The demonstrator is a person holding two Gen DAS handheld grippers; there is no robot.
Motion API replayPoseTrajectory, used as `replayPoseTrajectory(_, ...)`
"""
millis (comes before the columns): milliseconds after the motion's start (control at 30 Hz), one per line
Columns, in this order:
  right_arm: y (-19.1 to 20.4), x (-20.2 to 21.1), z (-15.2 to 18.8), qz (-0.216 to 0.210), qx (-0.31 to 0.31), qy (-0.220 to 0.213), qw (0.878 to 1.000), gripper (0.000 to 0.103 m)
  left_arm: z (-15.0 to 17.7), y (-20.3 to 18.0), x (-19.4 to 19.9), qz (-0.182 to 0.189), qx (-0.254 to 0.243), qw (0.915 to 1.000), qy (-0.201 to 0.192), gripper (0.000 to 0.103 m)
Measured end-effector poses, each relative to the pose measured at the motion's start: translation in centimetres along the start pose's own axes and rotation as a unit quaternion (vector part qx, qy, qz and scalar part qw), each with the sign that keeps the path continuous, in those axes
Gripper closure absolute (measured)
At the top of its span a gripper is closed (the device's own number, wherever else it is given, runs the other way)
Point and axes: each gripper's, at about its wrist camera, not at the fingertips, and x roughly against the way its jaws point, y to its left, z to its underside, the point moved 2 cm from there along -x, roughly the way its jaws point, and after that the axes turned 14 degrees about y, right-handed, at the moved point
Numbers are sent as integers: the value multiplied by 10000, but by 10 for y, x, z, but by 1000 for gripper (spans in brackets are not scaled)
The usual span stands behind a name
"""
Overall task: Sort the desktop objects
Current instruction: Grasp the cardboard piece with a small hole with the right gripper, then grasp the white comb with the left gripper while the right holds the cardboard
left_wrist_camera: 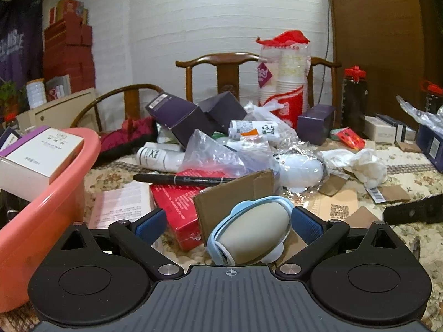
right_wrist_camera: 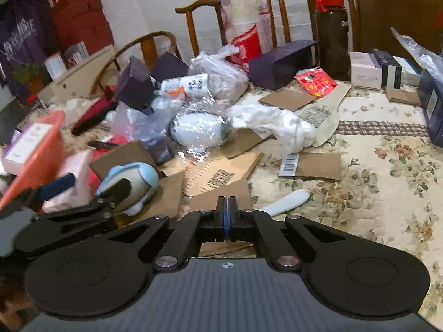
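Left wrist view: the left gripper (left_wrist_camera: 228,222) stands released, its blue pads astride a rounded pale-blue-and-beige plastic gadget (left_wrist_camera: 250,232) lying right of the salmon-pink plastic basin (left_wrist_camera: 52,202); closing on it looks the next move. Right wrist view: the right gripper (right_wrist_camera: 227,207) is clenched empty, right of that gadget (right_wrist_camera: 130,182), over a floral tablecloth (right_wrist_camera: 382,182) strewn with cardboard before wooden chairs (right_wrist_camera: 199,8).

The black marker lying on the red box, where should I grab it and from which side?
Take the black marker at mid-barrel, from above, fingers closing across its width. It lies flat and crosswise on the red box, its right end tucked under the plastic bag, so the left half is freer. The left gripper is open around a blue-rimmed object.
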Motion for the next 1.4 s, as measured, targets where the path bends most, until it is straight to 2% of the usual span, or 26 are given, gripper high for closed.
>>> replayPoseTrajectory(67,-2,6,-1,-26,13,-113,9999,99,0,0,0,-4,21,10000,10,2)
replayPoseTrajectory(100,-3,6,-1,-36,28,-177,9998,88,0,1,-1,-5,29,10000,17,2)
replayPoseTrajectory(133,-4,5,-1,-92,81,-220,9997,58,0,0,-1,-6,26,10000,25,2)
replayPoseTrajectory(200,-4,0,-2,-55,149,-342,9993,20,0,-1,-1,-10,6,10000,37,2)
replayPoseTrajectory(233,-3,-4,-1,54,172,-428,9989,19,0,-1,-1,-6,-2,10000,38,2)
replayPoseTrajectory(300,3,-14,-2,74,397,-191,9990,21,0,-1,-1,-10,-3,10000,44,3)
replayPoseTrajectory(367,9,-24,0,4,521,-41,9986,22,0,1,-3,-189,44,9998,57,4)
replayPoseTrajectory(467,16,-36,4,309,752,122,9966,22,-2,8,-4,-119,170,9997,101,2)
replayPoseTrajectory(567,19,-38,10,612,981,26,9933,22,-4,14,-2,-9,342,9994,89,1)
replayPoseTrajectory(633,21,-39,13,979,1024,-62,9899,40,-4,14,-3,-34,350,9993,93,1)
replayPoseTrajectory(667,21,-39,12,1127,1007,-41,9885,40,-4,14,-3,-36,356,9993,90,1)
replayPoseTrajectory(833,0,-22,8,895,448,19,9950,40,-5,15,-3,41,405,9991,76,1)
replayPoseTrajectory(933,-20,3,8,501,120,-104,9986,40,-5,14,0,403,426,9983,66,1)
replayPoseTrajectory(1033,-36,20,12,355,-80,-251,9990,40,-2,0,8,792,95,9968,21,1)
replayPoseTrajectory(1167,-51,23,16,572,-233,-404,9973,40,10,-34,15,946,-870,9917,6,0)
replayPoseTrajectory(1233,-56,23,15,517,-329,-380,9974,40,18,-50,17,852,-1339,9873,2,2)
replayPoseTrajectory(1300,-58,24,15,490,-355,-427,9973,40,27,-64,17,644,-1859,9804,-28,11)
replayPoseTrajectory(1333,-58,25,15,457,-379,-452,9972,40,31,-68,15,632,-2043,9769,50,21)
replayPoseTrajectory(1367,-58,26,16,402,-382,-456,9974,40,33,-70,11,671,-2129,9747,151,29)
replayPoseTrajectory(1400,-58,27,16,351,-386,-464,9976,40,33,-69,10,742,-2077,9753,146,34)
